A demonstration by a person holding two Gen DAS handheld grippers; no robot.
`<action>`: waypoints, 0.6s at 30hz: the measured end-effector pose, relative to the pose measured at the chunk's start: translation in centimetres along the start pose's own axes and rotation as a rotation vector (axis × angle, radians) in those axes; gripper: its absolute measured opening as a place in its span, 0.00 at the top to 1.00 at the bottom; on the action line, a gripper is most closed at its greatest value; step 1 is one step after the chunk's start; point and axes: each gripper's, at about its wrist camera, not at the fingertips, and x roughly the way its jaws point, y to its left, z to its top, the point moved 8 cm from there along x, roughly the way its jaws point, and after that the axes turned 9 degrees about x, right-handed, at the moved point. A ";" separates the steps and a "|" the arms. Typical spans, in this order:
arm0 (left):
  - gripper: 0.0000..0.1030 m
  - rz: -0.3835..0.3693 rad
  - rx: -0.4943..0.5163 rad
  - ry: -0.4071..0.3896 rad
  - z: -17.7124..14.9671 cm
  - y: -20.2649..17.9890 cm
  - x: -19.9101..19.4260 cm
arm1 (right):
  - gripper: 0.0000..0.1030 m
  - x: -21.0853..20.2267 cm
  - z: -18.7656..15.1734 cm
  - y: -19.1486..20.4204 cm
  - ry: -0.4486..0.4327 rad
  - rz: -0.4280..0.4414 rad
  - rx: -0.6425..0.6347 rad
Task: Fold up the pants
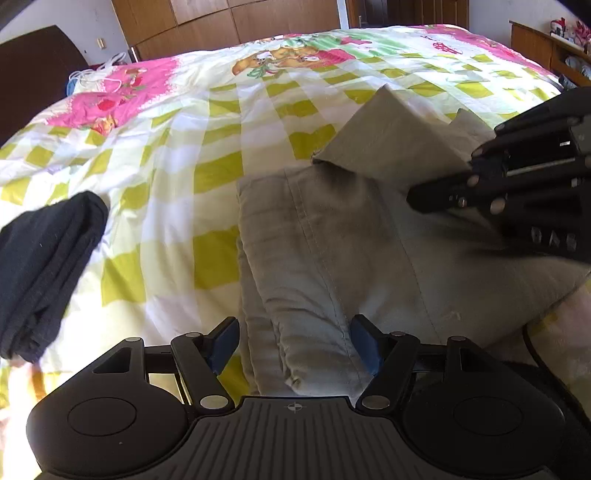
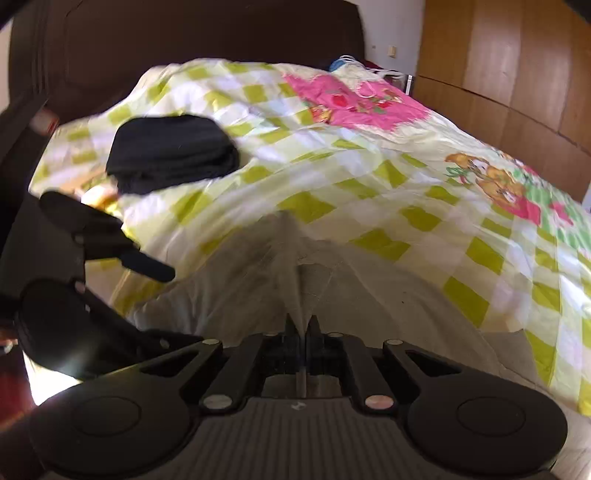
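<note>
Between the closed jaws of the right tool (image 2: 302, 326) a fold of the beige pants (image 1: 332, 240) is pinched and pulled up into a peak, while the rest lies creased on the bed (image 1: 184, 147). Angled downward, the left tool (image 1: 293, 345) hangs about half open over one pant leg, its blue pads (image 1: 364, 345) clear of the cloth. One pair of pants, one folded black garment (image 1: 48, 273) and two tools are visible.

One pair of beige pants (image 1: 325, 240), one folded black garment (image 1: 44, 266), one checkered bedspread (image 1: 177, 155) on one bed, two grippers, one brown wardrobe (image 1: 221, 22), one dark headboard (image 2: 184, 33).
</note>
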 end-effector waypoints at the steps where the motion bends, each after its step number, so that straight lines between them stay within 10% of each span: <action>1: 0.34 -0.013 -0.012 -0.011 -0.2 0.0 0.1 | 0.80 0.0 -0.4 0.5 0.002 -0.009 -0.033; 10: 0.33 -0.093 -0.085 -0.091 -1.2 0.6 0.3 | 0.80 -2.4 5.1 1.6 -0.142 -0.041 -0.031; 18: 0.33 -0.077 -0.103 -0.084 -2.9 1.9 -2.0 | 0.73 1.1 1.5 5.3 0.034 0.090 -0.120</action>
